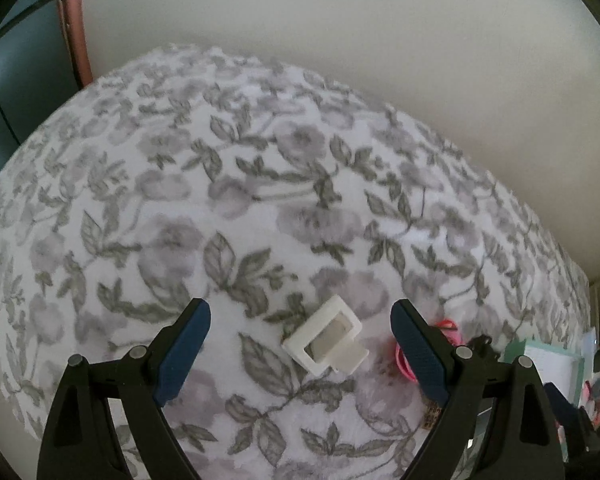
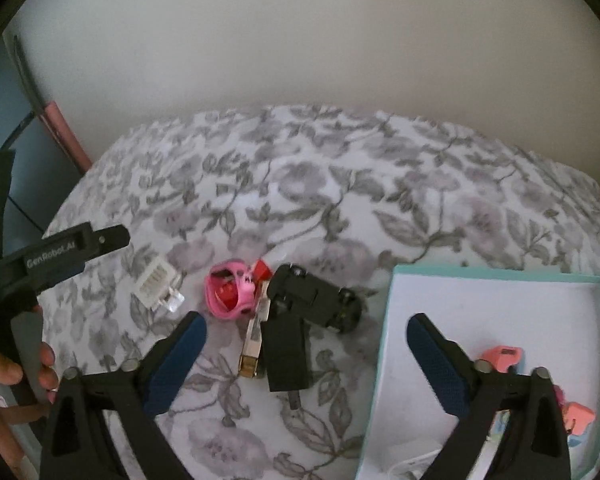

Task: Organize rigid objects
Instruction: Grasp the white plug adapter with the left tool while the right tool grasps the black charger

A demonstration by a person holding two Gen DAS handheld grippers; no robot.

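Observation:
A white plastic frame piece (image 1: 326, 340) lies on the floral blanket (image 1: 220, 184), between the fingers of my open left gripper (image 1: 300, 316), which hovers over it. It also shows in the right wrist view (image 2: 158, 282). My right gripper (image 2: 306, 330) is open and empty above a black angular part (image 2: 300, 312), a gold-tipped stick (image 2: 254, 336) and a pink ring-shaped toy (image 2: 232, 290). A teal-rimmed white box (image 2: 496, 276) at the right holds several pink pieces (image 2: 504, 358).
The left gripper's body (image 2: 60, 254) and the hand holding it show at the left of the right wrist view. The pink toy (image 1: 404, 360) and the box (image 1: 556, 364) sit right of the left gripper. A pale wall stands behind the bed.

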